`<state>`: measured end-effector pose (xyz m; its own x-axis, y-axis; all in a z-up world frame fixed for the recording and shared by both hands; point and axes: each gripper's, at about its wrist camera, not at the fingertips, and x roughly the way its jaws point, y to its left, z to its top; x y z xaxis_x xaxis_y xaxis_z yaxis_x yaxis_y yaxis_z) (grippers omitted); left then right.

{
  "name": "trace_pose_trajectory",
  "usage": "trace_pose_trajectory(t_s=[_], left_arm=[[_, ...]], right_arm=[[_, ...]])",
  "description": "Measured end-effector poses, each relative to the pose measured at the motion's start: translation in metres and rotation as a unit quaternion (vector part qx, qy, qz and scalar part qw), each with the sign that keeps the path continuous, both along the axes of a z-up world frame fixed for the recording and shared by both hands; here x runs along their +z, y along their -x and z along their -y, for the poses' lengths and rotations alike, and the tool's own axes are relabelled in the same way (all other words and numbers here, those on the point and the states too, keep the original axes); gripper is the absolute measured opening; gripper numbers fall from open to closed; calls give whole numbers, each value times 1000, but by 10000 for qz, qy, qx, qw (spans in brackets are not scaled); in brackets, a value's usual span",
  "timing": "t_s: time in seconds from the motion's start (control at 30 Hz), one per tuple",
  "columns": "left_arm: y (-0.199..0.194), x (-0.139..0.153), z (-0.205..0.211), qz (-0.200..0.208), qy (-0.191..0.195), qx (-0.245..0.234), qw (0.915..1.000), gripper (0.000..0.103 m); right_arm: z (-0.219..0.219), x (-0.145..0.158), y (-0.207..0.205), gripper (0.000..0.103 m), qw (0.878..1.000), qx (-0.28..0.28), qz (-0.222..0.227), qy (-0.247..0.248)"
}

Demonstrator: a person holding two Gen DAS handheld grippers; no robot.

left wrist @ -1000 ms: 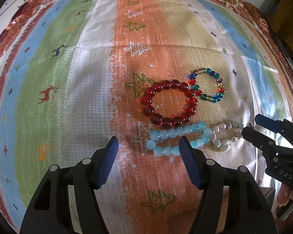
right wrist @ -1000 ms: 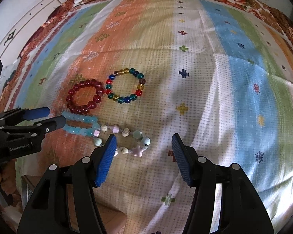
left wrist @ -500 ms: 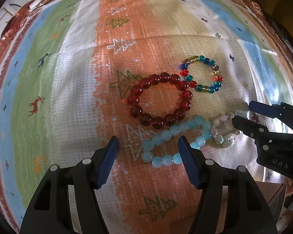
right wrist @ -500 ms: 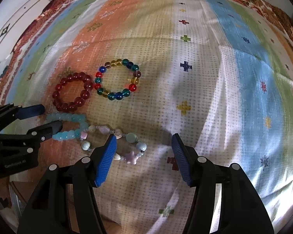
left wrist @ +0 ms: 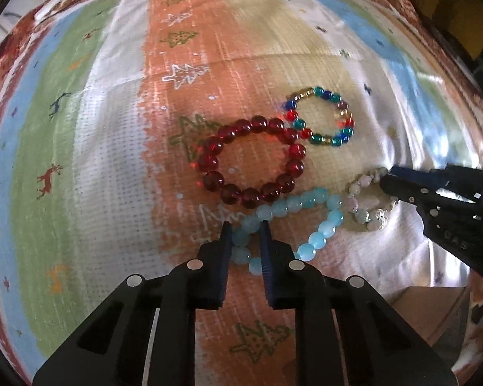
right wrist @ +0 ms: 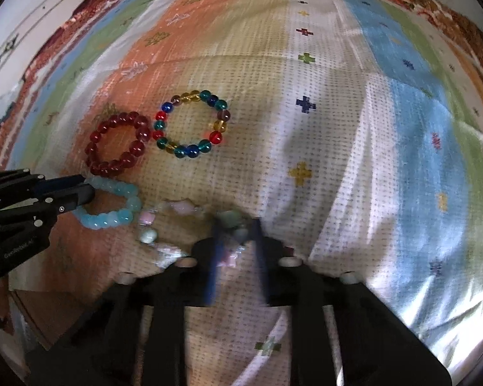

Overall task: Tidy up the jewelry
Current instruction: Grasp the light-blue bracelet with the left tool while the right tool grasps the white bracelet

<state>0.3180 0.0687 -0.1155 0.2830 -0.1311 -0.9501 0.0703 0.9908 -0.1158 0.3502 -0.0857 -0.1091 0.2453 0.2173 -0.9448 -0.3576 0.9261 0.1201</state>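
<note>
black hand-held gripper (right wrist: 87, 193), "genrobot.ai" label

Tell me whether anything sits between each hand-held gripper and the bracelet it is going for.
Nothing does. The left hand-held gripper is already closed on the light blue bracelet, and the right hand-held gripper on the pale mixed-bead bracelet. Their jaws have just closed.

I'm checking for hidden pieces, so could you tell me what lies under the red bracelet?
Only the cloth shows under and through the red bracelet, orange with a green tree. Whatever is beneath the cloth is covered.
</note>
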Motion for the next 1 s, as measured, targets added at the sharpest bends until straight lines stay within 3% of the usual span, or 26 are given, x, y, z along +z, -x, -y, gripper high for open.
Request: trace_pose_trajectory(t_s=[0.07,0.4,0.8,1.0], left_arm=[[2,4,-1,48,-8,16,10000,11],[12,25,-3,269,159,132,9994,11],[24,65,-13,721,714,351,9942,11],[27,69,-11,807,584,387,9943,11]], right_arm=[[2,2,0,11,10000,-38,-28,-82],[6,33,20,11,9993,1,280,-262],[-3,73,35,11,9961,177,698,-508],[-2,80,41,11,9953,231,784,-516]])
